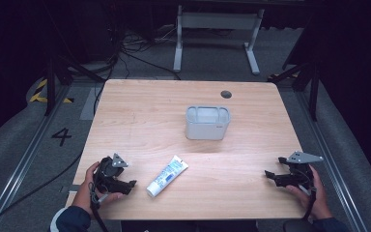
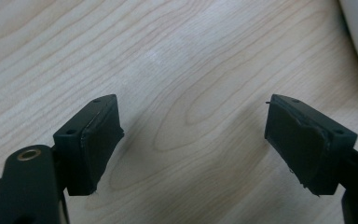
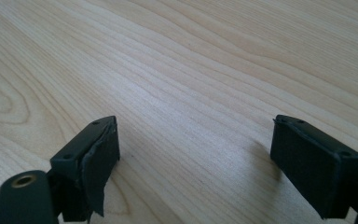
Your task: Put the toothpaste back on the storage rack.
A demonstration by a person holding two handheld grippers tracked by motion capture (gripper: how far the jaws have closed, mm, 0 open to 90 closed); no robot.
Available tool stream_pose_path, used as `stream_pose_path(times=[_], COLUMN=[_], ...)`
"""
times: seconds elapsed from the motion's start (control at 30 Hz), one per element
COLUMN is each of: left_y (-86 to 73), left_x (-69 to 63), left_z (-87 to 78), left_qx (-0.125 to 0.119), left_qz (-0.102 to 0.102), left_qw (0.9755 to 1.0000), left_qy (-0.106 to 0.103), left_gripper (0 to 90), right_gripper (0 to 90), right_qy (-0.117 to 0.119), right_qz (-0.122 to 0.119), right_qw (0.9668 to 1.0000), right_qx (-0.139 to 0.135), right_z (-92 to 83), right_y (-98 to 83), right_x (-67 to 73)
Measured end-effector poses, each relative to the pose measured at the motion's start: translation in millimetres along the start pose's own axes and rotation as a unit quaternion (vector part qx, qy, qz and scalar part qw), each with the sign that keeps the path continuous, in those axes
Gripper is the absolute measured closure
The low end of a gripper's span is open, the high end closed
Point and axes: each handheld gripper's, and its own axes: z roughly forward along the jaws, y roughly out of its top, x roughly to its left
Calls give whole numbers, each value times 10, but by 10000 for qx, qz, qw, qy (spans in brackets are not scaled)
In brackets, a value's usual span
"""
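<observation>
The left hand-held gripper point(image 1: 125, 186), jaws apart and empty, sits at the toothpaste tube's point(image 1: 167, 176) nine o'clock; a skewed approach could shove it across the desk point(image 1: 140, 116).

On the table point(image 1: 125, 111), I have the tube point(image 1: 167, 176) lying just right of my left gripper point(image 1: 125, 186). The container point(image 1: 207, 123) stands beyond it, well ahead and left of my right gripper point(image 1: 270, 175).

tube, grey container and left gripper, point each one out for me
tube point(image 1: 167, 176), high view, middle of its body
grey container point(image 1: 207, 129), high view, front wall
left gripper point(image 1: 131, 185), high view, between its fingertips
</observation>
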Motion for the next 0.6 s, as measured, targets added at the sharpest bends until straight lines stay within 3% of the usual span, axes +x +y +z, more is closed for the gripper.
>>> stream_pose_path(times=[0.27, 0.37, 0.6], left_y=[115, 158, 231], left_x=[-162, -215, -312], left_z=[-124, -141, -198], left_qx=[-74, -107, -205], left_qz=[304, 428, 574], left_qw=[9995, 9989, 9981], left_qy=[42, 165, 47], left_gripper=[189, 190, 189], right_gripper=[162, 162, 162], right_qy=[-9, -14, -10], right_qz=[-10, -9, -8], right_qw=[10000, 10000, 10000], right_qx=[-5, -6, -6], right_z=[-1, -2, -1], right_y=[0, -1, 0], right_x=[3, 5, 3])
